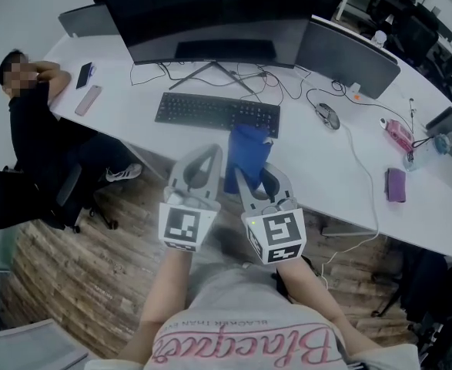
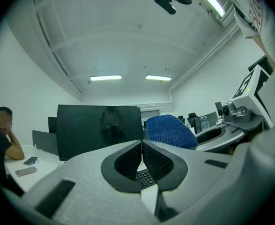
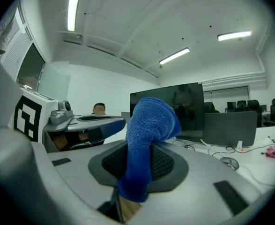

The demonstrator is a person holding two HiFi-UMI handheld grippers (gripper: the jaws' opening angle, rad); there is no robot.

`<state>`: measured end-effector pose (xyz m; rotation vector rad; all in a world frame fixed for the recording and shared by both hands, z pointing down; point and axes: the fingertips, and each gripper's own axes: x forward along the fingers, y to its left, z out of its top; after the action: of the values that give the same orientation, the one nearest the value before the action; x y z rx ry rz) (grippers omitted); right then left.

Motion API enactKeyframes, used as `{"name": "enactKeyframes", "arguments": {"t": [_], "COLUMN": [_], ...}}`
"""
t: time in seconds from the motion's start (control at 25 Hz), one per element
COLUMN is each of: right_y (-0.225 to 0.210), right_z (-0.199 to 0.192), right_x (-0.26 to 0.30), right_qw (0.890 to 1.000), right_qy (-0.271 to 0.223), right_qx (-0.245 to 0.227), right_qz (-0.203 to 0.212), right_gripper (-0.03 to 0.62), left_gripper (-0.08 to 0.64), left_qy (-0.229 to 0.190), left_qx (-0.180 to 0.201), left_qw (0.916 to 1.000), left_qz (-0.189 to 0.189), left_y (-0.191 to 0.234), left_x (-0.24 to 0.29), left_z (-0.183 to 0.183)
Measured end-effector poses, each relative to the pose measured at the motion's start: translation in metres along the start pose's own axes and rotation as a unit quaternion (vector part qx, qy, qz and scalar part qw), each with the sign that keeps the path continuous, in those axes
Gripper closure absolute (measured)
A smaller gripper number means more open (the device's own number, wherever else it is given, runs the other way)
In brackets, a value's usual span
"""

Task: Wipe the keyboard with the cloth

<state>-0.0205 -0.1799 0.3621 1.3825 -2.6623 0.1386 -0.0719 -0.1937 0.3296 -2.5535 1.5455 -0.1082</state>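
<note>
The black keyboard (image 1: 218,112) lies on the white desk (image 1: 326,168) in front of the big monitor. A blue cloth (image 1: 248,155) stands up out of my right gripper (image 1: 250,179), which is shut on it just short of the desk's front edge, near the keyboard's right end. In the right gripper view the cloth (image 3: 148,136) is pinched between the jaws and folds over to the right. My left gripper (image 1: 209,154) sits beside it on the left, shut with nothing in it. Its jaws meet in the left gripper view (image 2: 141,142), with keyboard keys (image 2: 144,176) showing below them.
A wide monitor (image 1: 210,14) and a second screen (image 1: 347,54) stand behind the keyboard. A mouse (image 1: 327,116), cables, a pink item (image 1: 399,134) and a purple item (image 1: 396,185) lie on the right. A person (image 1: 27,122) sits at the desk's left end by a phone (image 1: 85,74).
</note>
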Motion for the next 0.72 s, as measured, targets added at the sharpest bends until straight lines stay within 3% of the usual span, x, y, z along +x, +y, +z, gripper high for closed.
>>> {"name": "enactKeyframes", "arguments": {"t": [0.72], "right_y": [0.016], "right_z": [0.019], "right_x": [0.166], "right_qw": [1.000], "right_qy": [0.018], "right_qx": [-0.004], "right_qz": [-0.016], "right_gripper": [0.499], "left_gripper": [0.554], "left_qy": [0.007], "left_qx": [-0.018], "left_qw": [0.9998], "left_qz": [-0.011], "left_y": [0.161], "left_x": [0.067], "left_z": [-0.040]}}
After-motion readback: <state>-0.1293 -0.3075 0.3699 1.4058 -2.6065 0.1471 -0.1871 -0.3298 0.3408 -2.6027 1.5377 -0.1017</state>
